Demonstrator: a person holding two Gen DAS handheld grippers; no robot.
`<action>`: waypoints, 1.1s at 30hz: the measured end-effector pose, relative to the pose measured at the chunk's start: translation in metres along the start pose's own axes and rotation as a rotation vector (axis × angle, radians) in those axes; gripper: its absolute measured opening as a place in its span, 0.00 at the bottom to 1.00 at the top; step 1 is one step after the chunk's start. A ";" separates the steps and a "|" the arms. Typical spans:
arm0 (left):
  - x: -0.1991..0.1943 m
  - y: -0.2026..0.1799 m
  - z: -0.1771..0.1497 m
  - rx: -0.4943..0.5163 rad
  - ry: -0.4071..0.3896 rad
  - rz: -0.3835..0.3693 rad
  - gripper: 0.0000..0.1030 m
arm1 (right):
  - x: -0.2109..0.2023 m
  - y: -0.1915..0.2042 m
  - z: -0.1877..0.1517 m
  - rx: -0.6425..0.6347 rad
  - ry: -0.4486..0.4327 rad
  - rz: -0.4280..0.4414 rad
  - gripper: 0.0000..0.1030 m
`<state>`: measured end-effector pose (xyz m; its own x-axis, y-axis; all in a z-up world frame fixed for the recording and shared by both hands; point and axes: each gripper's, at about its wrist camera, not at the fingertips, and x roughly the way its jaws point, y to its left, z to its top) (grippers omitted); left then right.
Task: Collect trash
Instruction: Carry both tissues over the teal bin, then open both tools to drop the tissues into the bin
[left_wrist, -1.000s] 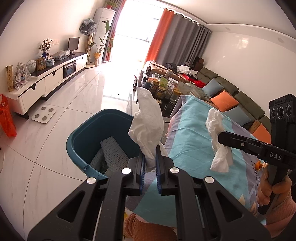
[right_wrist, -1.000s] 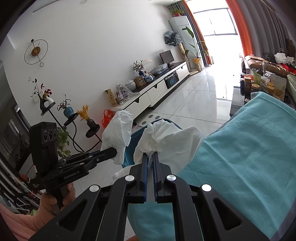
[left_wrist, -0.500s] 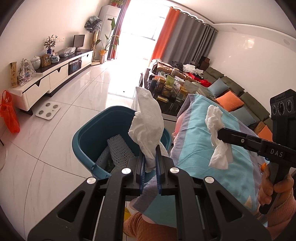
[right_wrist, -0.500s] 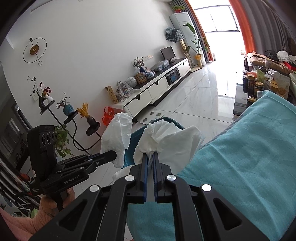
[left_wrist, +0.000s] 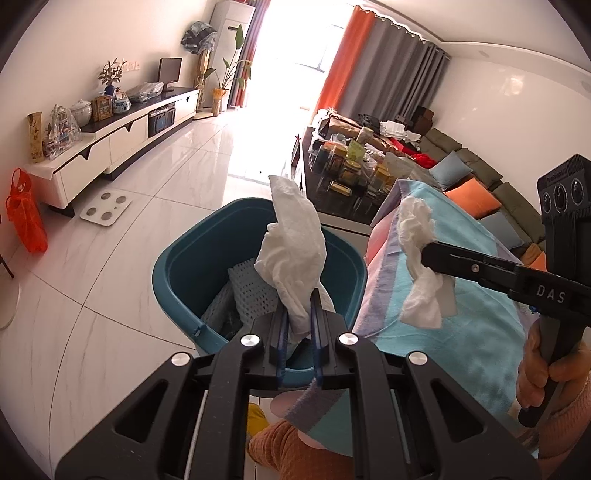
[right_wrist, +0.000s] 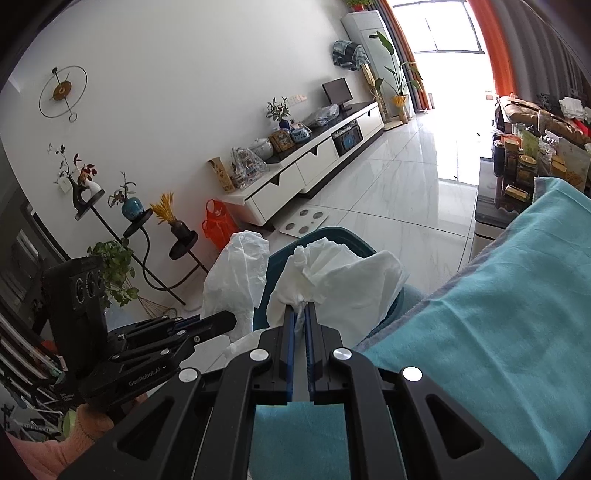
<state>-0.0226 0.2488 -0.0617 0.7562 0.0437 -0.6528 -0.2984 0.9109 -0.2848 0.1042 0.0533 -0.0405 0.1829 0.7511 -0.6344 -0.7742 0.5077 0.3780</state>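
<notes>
My left gripper (left_wrist: 297, 317) is shut on a crumpled white tissue (left_wrist: 291, 251) that stands up over the teal bin (left_wrist: 184, 266) on the floor. White foam netting (left_wrist: 251, 288) lies inside the bin. My right gripper (right_wrist: 300, 314) is shut on a second white tissue (right_wrist: 340, 273), held over the edge of the teal cloth-covered table (right_wrist: 498, 332) beside the bin (right_wrist: 347, 236). In the left wrist view the right gripper (left_wrist: 428, 253) reaches in from the right with its tissue (left_wrist: 421, 266). In the right wrist view the left gripper (right_wrist: 225, 321) holds its tissue (right_wrist: 236, 273) at the left.
A white TV cabinet (left_wrist: 110, 147) runs along the left wall, with a red bag (left_wrist: 26, 218) and a white scale (left_wrist: 107, 208) on the tiled floor. A dark coffee table (left_wrist: 351, 173) crowded with jars stands beyond the bin. A sofa (left_wrist: 480, 184) lies far right.
Both grippers have drifted nearer the bin with their tissues; the bin now sits more central and larger in the left wrist view. Both grips are unchanged.
</notes>
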 end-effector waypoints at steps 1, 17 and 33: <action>0.002 0.000 0.000 0.000 0.002 0.002 0.10 | 0.003 0.001 0.001 -0.005 0.006 -0.005 0.04; 0.034 0.006 0.006 -0.006 0.033 0.047 0.10 | 0.048 0.006 0.016 -0.024 0.087 -0.043 0.06; 0.053 0.016 -0.002 -0.046 0.043 0.065 0.33 | 0.055 0.000 0.019 0.007 0.105 -0.059 0.14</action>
<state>0.0113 0.2650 -0.1024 0.7090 0.0839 -0.7002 -0.3736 0.8868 -0.2720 0.1254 0.1030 -0.0628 0.1633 0.6717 -0.7227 -0.7595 0.5530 0.3424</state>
